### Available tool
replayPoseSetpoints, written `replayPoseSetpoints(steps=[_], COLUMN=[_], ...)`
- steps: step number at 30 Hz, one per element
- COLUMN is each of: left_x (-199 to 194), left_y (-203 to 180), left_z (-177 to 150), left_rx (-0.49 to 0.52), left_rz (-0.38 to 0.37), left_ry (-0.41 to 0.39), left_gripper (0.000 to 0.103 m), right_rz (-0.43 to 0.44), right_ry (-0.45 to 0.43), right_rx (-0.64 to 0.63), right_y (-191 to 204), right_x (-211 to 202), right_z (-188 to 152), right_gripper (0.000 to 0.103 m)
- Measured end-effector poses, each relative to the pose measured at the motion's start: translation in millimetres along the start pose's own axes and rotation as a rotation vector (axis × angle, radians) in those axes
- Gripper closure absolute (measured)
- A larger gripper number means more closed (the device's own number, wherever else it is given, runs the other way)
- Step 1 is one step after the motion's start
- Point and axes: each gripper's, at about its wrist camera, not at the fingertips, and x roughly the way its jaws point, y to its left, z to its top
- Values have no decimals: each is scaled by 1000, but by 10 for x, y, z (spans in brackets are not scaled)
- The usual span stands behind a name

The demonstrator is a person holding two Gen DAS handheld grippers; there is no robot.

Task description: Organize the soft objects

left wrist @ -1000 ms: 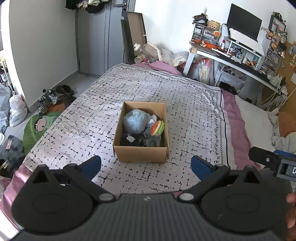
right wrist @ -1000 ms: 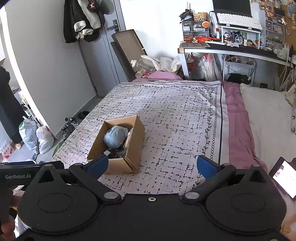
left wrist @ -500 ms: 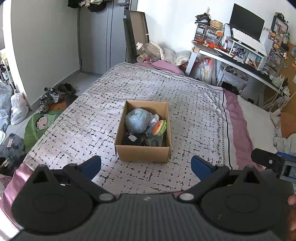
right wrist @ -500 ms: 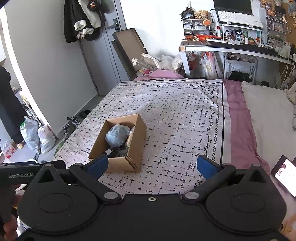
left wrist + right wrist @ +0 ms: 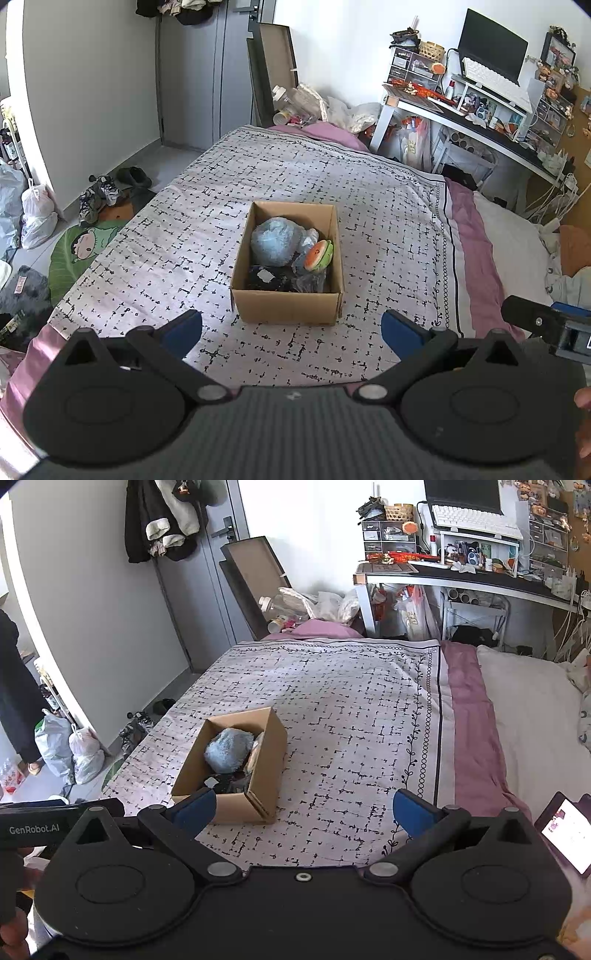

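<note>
An open cardboard box (image 5: 288, 304) stands on the patterned bedspread (image 5: 388, 229). Inside lie a light blue fluffy plush (image 5: 272, 242), a small orange-and-green plush (image 5: 318, 254) and a dark soft item (image 5: 267, 277). My left gripper (image 5: 291, 330) is open and empty, just in front of the box. In the right wrist view the box (image 5: 266, 753) sits left of centre with the blue plush (image 5: 227, 753) showing. My right gripper (image 5: 303, 808) is open and empty, to the right of the box.
A white pillow (image 5: 532, 716) and pink sheet lie right of the bedspread. A phone (image 5: 565, 836) rests at the near right. A cluttered desk (image 5: 480, 110) stands beyond the bed. Shoes and bags (image 5: 37, 210) lie on the floor at left.
Both grippers have drifted slightly; the box sits a little further right and higher in both views. Both stay open and empty.
</note>
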Motion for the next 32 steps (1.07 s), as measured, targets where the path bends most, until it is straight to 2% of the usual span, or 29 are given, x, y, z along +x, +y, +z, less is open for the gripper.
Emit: replayPoseSetpoints(steps=[22,32], left_x=[-22,68], left_y=[-28,17], left_z=[21,44], left_rx=[9,6], left_rz=[-4,-11], left_ry=[2,9], left_gripper=[1,1], right_rz=[-20,-19], right_ry=[-6,16], right_rx=[-11,-35], right_y=[-24,34], right_x=[-28,119], right_z=[24,-2], right_gripper=[0,0])
